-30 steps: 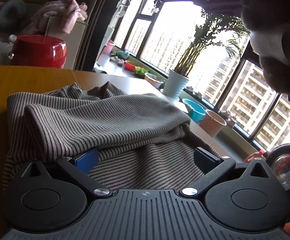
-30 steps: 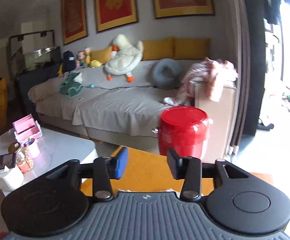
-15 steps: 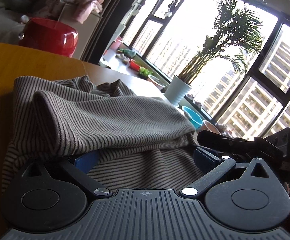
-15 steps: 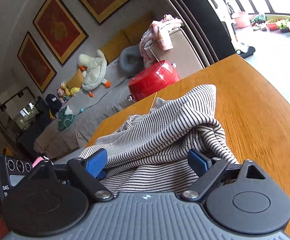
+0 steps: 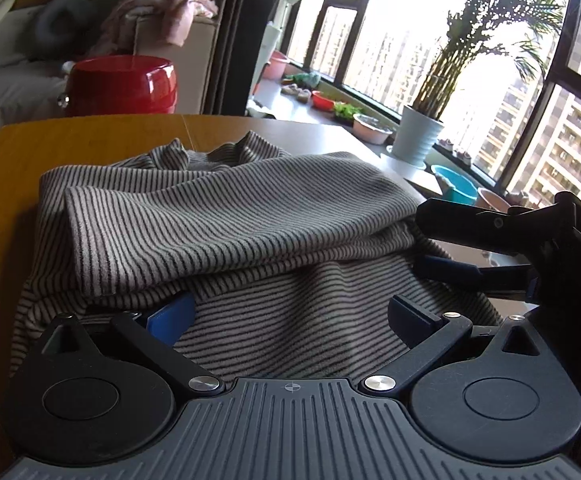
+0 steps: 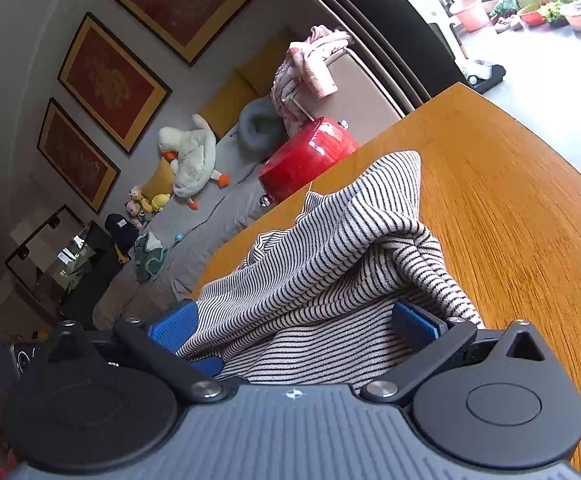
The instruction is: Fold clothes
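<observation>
a: the right hand-held gripper [image 6: 294, 328] is seen with its jaws opening to full spread, where a second ago they were narrow and aimed at the sofa; the striped garment [image 6: 330, 248] is now bunched between the blue pads, unpinched.

b: and the left hand-held gripper [image 5: 290, 312]?

a: its jaws are spread wide too, as they were a second ago, with striped cloth lying loose between them. the left pad is half buried under a fold.

b: where is the garment placed?

a: it is heaped on the wooden worktop [image 5: 2, 184], partly folded over itself, with a thick roll across the top. the red stool [image 5: 122, 84] is seen beyond the far edge.

b: what is meant for the task?

a: a two-handed grasp at the near hem is probably being set up; nothing is gripped yet.

b: and the poses?

a: the right one has been brought down low and rolled sideways, the room appearing tilted. its fingers are visible at the right edge of the left view, just beside the cloth. the left one is angled gently downward.
</observation>
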